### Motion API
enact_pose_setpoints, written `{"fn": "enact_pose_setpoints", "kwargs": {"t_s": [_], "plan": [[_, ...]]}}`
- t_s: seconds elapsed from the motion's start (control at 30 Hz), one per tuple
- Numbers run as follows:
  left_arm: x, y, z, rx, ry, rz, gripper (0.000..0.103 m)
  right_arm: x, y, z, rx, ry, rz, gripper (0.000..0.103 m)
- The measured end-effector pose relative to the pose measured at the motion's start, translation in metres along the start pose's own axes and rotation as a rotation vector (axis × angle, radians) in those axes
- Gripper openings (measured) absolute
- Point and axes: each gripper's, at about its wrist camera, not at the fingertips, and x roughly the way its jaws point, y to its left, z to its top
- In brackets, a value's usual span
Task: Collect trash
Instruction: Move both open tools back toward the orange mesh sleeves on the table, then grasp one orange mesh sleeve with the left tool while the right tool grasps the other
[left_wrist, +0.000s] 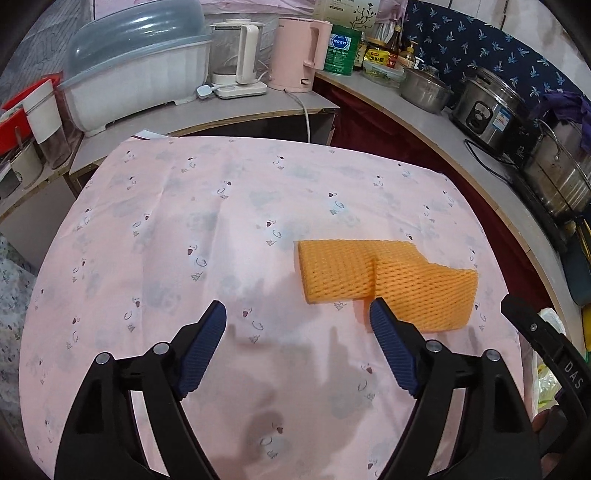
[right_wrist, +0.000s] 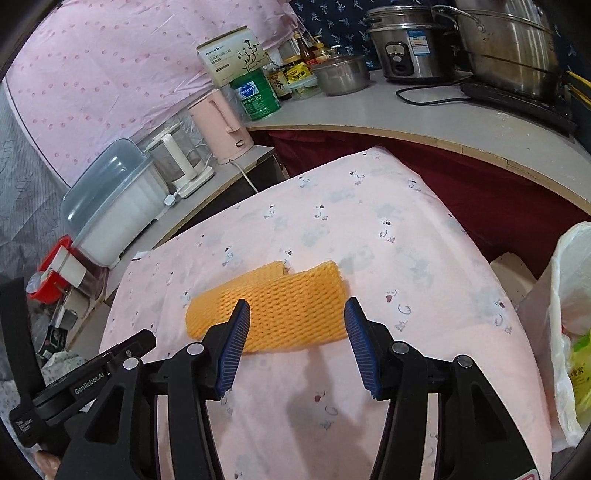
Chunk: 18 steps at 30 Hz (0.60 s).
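An orange foam net (right_wrist: 273, 310), the kind of mesh sleeve that cushions fruit, lies flat on a table covered by a pink printed cloth (right_wrist: 369, 236). It is folded over itself, with one layer overlapping the other near the middle. The right gripper (right_wrist: 297, 314) hovers just above its near edge with jaws spread wide, holding nothing; the net sits squarely between and just beyond the blue fingertips. The left gripper (left_wrist: 297, 314) is also spread and empty, set to the net's left, its right fingertip close to the net's near corner. A white plastic bag (right_wrist: 569, 295) with something yellow-green inside hangs off the table's right edge, probably the place for trash. The net looks very light, soft and springy, easily squashed, not fragile or slippery. A pinch across the doubled middle, where the layers overlap, should gather both plies; a single edge might just unfold and trail.
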Motion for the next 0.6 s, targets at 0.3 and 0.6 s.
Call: {"fn": "enact_pose_setpoints", "kwargs": {"t_s": [0.3,0.6], "plan": [[0.059,-0.003,0.018,-0.016,0.058,0.000,0.075,0.053,-0.013,0.011,0.019,0.055,-0.005,0.052],[0.079,-0.015,0.016,0.010,0.083,-0.026,0.035,0.074,-0.017,-0.004,0.017,0.117,0.020,0.012]]}}
